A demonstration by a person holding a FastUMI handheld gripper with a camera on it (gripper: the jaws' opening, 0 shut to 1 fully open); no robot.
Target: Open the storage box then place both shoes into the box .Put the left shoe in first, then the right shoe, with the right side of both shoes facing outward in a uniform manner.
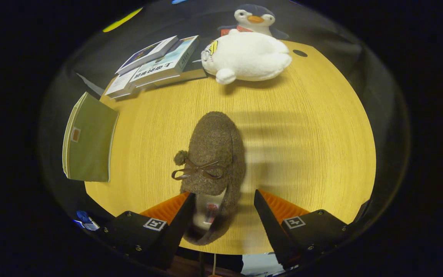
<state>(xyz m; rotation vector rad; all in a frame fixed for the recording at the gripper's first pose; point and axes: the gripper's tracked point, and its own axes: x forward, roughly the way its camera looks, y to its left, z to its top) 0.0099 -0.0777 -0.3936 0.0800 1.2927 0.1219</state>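
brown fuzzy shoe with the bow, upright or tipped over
Upright: the brown fuzzy shoe rests sole-down on the wooden table, bow and opening facing up, heel between the open gripper's fingers.

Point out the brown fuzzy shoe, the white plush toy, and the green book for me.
brown fuzzy shoe (212,146): gripper view, on its fuzzy toe, ahead of the open hand-held gripper (224,200).
white plush toy (250,55): gripper view, on its belly.
green book (89,140): gripper view, on its cover.

shoe (214,161) heel: left finger (175,227) covers its left edge
books (156,63) beyond shoe: cover print too small to tell
gripper (224,219): fingers spread apart, bases cut off
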